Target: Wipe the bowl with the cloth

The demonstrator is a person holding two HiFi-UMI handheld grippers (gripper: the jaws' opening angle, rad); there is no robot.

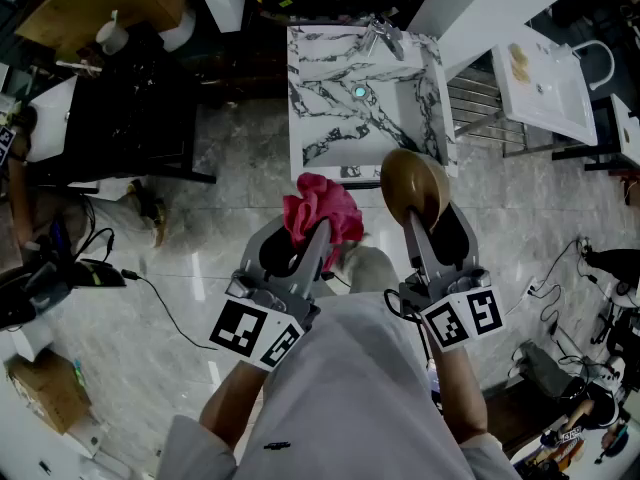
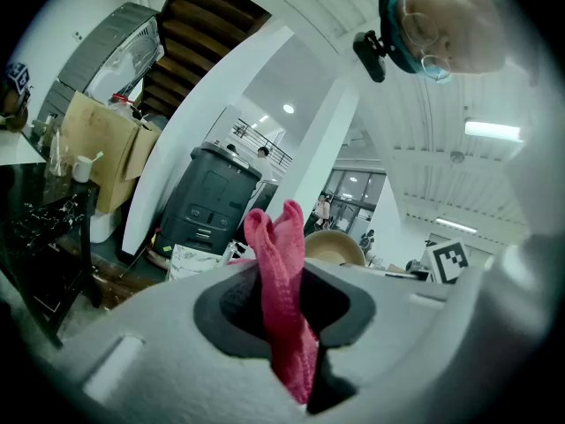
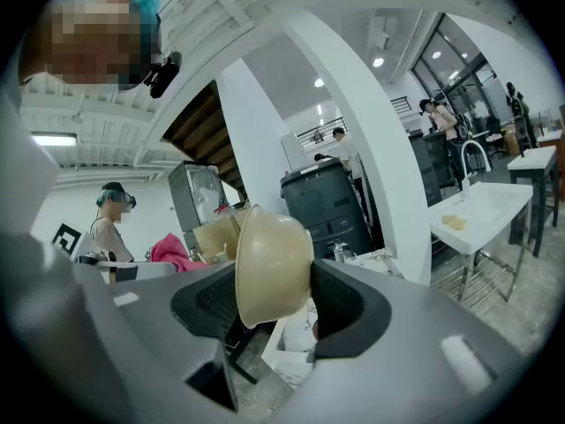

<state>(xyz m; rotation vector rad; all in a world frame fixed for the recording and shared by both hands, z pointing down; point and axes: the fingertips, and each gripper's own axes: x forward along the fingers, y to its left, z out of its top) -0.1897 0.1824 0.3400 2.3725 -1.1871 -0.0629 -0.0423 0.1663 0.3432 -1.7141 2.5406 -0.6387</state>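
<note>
L hand-held gripper clamps cloth; R hand-held gripper grips bowl.

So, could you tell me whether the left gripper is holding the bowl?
No, the left gripper grips the red cloth, while the right gripper holds the bowl.

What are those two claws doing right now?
Left gripper: closed on the red cloth.
Right gripper: closed on the tan bowl.
</note>
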